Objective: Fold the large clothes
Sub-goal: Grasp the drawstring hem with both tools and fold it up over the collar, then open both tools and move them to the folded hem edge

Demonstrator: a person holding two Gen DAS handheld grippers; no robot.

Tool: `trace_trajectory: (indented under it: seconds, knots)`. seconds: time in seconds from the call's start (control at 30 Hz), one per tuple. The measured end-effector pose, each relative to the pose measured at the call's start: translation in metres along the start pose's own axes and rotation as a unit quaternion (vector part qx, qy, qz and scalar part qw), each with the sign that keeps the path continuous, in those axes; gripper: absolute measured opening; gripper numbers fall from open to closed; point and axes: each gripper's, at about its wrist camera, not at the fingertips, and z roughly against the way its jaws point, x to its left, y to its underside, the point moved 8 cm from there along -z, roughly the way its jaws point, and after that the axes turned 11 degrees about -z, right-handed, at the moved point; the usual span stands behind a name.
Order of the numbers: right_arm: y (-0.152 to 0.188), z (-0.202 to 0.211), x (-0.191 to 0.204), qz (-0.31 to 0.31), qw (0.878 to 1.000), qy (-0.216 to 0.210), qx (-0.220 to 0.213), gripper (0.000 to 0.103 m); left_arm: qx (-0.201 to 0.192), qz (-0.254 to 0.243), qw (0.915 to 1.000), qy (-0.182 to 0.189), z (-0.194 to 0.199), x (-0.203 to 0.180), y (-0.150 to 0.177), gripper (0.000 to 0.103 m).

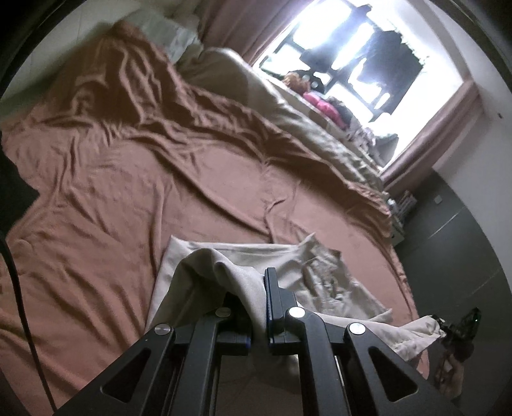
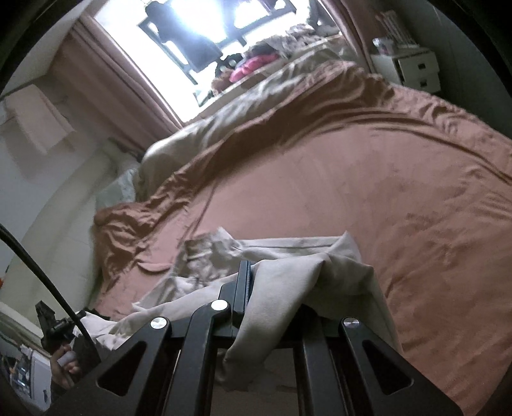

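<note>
Beige cloth sits clamped in the left claw and right claw, its far part spread on the bed's brown sheet. A fold looks underway; next, lay both held edges squarely over the flat part.

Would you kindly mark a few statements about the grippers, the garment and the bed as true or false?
1. Both grippers are shut on the beige garment. True: the left gripper and the right gripper each pinch its cloth.
2. The bed is covered in a blue sheet. False: the bedspread is reddish brown.
3. Part of the garment lies on the bed. True.
4. The window is dark. False: bright daylight comes through it.
5. The curtains are fully drawn. False: the curtain stands aside.
</note>
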Motion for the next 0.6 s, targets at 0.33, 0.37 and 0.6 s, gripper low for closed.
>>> trace_trajectory:
  seconds: [0.33,0.37,0.6]
  knots:
    - [-0.005,-0.055,0.0,-0.014,0.998,0.047,0.03,0.057,0.023,0.006,0.9997,-0.01,-0.058,0.016,0.003,0.09]
    - [-0.008,-0.053,0.004,-0.011,0.999,0.044,0.023,0.094,0.015,0.002,0.9998,-0.012,-0.056,0.015,-0.001,0.091]
    - [-0.013,-0.037,0.036,0.011,0.999,0.043,0.023,0.103,0.007,-0.036,0.999,-0.024,-0.044,-0.003,-0.009,0.092]
